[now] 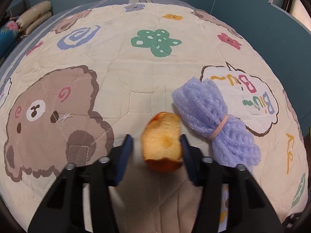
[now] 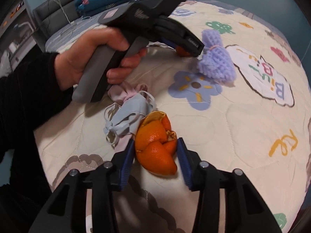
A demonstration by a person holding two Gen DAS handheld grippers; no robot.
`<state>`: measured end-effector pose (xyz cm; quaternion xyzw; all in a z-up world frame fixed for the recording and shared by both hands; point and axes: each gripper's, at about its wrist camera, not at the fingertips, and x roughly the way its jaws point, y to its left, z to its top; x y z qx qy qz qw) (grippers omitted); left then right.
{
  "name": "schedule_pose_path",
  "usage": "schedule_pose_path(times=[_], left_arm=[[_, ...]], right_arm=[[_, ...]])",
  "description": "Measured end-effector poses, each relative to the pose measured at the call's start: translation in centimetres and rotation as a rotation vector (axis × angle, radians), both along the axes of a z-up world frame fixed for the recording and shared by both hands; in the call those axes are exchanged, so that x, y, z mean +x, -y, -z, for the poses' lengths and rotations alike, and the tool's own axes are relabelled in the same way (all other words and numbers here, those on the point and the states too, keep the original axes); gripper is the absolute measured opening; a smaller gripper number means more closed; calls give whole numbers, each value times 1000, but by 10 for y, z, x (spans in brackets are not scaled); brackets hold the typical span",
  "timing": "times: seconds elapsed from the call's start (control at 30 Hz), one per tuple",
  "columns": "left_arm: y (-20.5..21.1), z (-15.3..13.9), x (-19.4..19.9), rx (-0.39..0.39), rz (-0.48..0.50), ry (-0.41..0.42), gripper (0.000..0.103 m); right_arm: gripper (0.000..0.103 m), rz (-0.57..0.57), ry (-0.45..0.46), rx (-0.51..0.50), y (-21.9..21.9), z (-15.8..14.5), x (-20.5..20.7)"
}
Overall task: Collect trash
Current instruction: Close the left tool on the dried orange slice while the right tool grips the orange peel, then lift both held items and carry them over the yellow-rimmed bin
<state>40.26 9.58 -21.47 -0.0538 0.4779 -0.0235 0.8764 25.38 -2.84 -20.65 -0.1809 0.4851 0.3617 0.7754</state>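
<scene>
Trash lies scattered on a quilted bedspread [image 1: 120, 73] printed with bears, flowers and a "Biu Biu" speech bubble, which fills both views. The biggest piece is a purple foam net [image 1: 215, 116] cinched at its middle by a pink rubber band [image 1: 219, 127]; in the left wrist view it lies just right of the left gripper [image 1: 156, 140]. Next in size is a bundle of crumpled face masks [image 2: 128, 114], 1 pale blue over 1 pinkish, lying just beyond the right gripper [image 2: 156, 145] and touching the orange peel [image 2: 157, 145]. That peel sits directly between the right gripper's 2 blue pads, the left pad against its side and the right pad touching its other edge, so the fingers look closed on it while it rests on the bedspread. The bitten apple core [image 1: 163, 143] lies between the left gripper's 2 fingers: the right pad touches its edge, but a clear gap remains between the fruit and the left pad, so those fingers stand apart around it, not yet clamped. In the right wrist view the person's left hand [image 2: 87, 58], in a dark sleeve [image 2: 25, 101], holds the grey handle of the left gripper above the masks, its tips down by the foam net.
</scene>
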Motion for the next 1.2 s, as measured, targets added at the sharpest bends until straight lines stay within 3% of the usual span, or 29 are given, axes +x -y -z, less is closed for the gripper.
schedule_pose_path(times=[0.03, 0.37, 0.67, 1.2], left_arm=[[-1, 0, 0, 2, -7, 0, 35], [-2, -5, -3, 18, -28, 8, 25], [-8, -22, -22, 2, -57, 24, 23], [-13, -82, -120, -75, -27, 110, 23]], right_arm=[[36, 1, -1, 2, -1, 0, -1], [28, 74, -25, 47, 12, -8, 3], [27, 174, -40, 116, 42, -27, -2], [27, 280, -26, 264, 81, -71, -25]])
